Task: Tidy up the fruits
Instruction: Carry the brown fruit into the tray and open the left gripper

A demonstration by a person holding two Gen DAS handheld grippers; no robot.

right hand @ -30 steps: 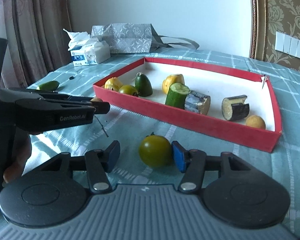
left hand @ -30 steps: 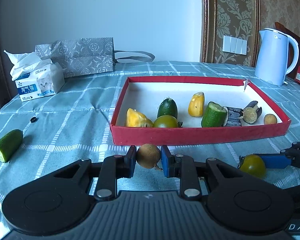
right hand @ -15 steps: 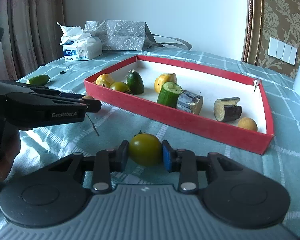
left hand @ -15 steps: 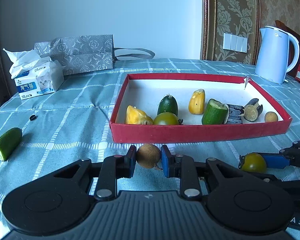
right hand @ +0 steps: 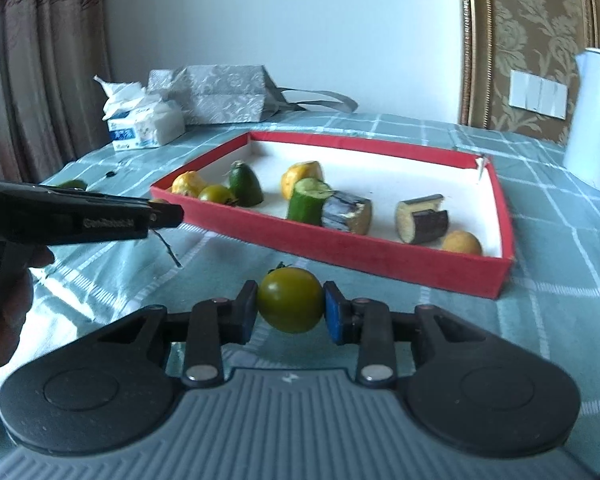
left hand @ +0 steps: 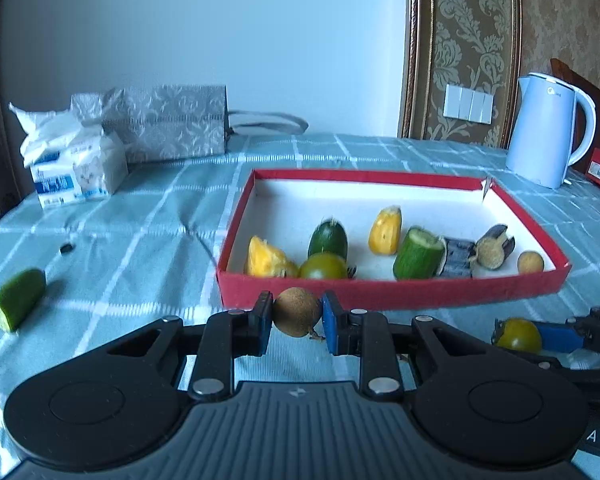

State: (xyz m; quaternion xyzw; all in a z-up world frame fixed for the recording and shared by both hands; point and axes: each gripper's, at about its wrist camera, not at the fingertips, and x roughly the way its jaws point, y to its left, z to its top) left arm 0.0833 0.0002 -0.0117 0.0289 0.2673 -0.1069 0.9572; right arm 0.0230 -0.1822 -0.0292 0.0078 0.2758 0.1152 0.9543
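- Left wrist view: the left gripper point(left hand: 296, 317) is seen from behind, and its two blue pads are pressed against a small round brown fruit point(left hand: 297, 312), which is held between them.
- The brown fruit is held just in front of the near wall of a red tray point(left hand: 380, 293) that stands on a table covered by a teal checked cloth point(left hand: 148, 240).
- Inside the tray, near its front wall, these pieces are seen from left to right: a yellow piece point(left hand: 266, 258), a green tomato point(left hand: 323, 266) with a dark green piece point(left hand: 329, 237) behind it, a second yellow piece point(left hand: 387, 231), a cut cucumber point(left hand: 419, 253), two aubergine chunks point(left hand: 476, 252) and a small round yellow fruit point(left hand: 530, 262).
- A loose cucumber piece point(left hand: 17, 298) lies on the cloth at the far left, well apart from the tray.
- A tissue pack point(left hand: 74, 166) and a grey patterned bag point(left hand: 172, 124) are placed at the back left, and a pale blue kettle point(left hand: 548, 130) stands at the back right.
- At the lower right, the right gripper point(left hand: 540, 336) is seen from the side with a greenish-yellow tomato point(left hand: 518, 335) at its tip.
- Right wrist view: the right gripper point(right hand: 290, 306) is clamped on the greenish-yellow tomato point(right hand: 291, 299), both pads touching it; its jaws have just been closing on this fruit.
- The tomato is held in front of the tray's near wall point(right hand: 340, 248), outside the tray.
- The left gripper point(right hand: 162, 214) enters from the left edge, and a hand point(right hand: 8, 300) is seen below it.
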